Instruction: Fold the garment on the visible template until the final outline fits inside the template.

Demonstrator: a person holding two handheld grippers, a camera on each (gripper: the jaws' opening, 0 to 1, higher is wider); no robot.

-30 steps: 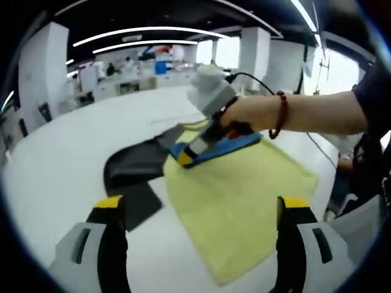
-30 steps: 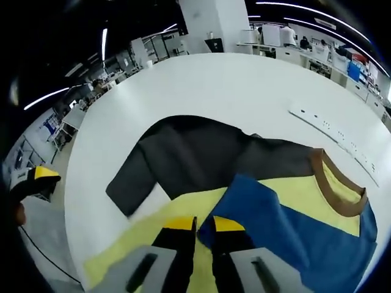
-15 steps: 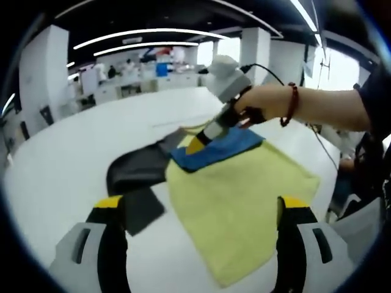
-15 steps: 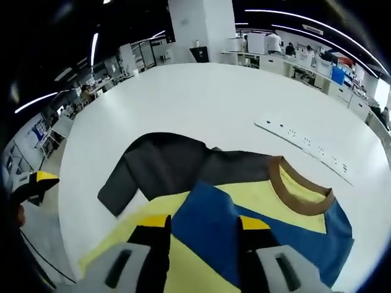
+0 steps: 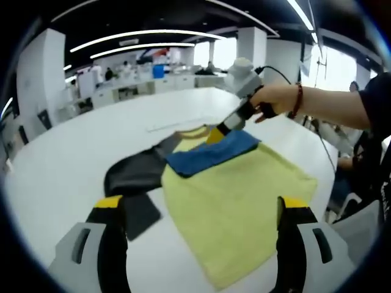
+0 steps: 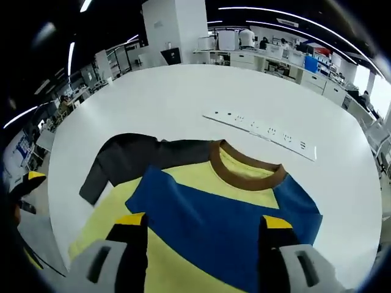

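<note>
Yellow knit sweater with blue chest band, brown collar and dark grey sleeve (image 6: 208, 201) lies flat on the round white table (image 6: 183, 97), collar toward the white strip with dark dots (image 6: 259, 129). Blue sleeve looks folded across the chest; dark grey sleeve (image 5: 131, 177) is spread out to the side on bare table. No template outline can be made out, maybe under the cloth.

Right gripper (image 5: 215, 134), seen in left gripper view, hangs above the collar end, held by a hand with a bead bracelet (image 5: 275, 97); in its own view the jaws are spread wide, holding nothing. Left gripper (image 5: 198, 210) is spread too, above the hem end, empty.

Step in hand, judged: fold the grey sleeve in. To do it well, pinch the cuff only, single layer, lift low, carry it across the chest, lay flat, then smooth. Don't drag the body off its place.
</note>
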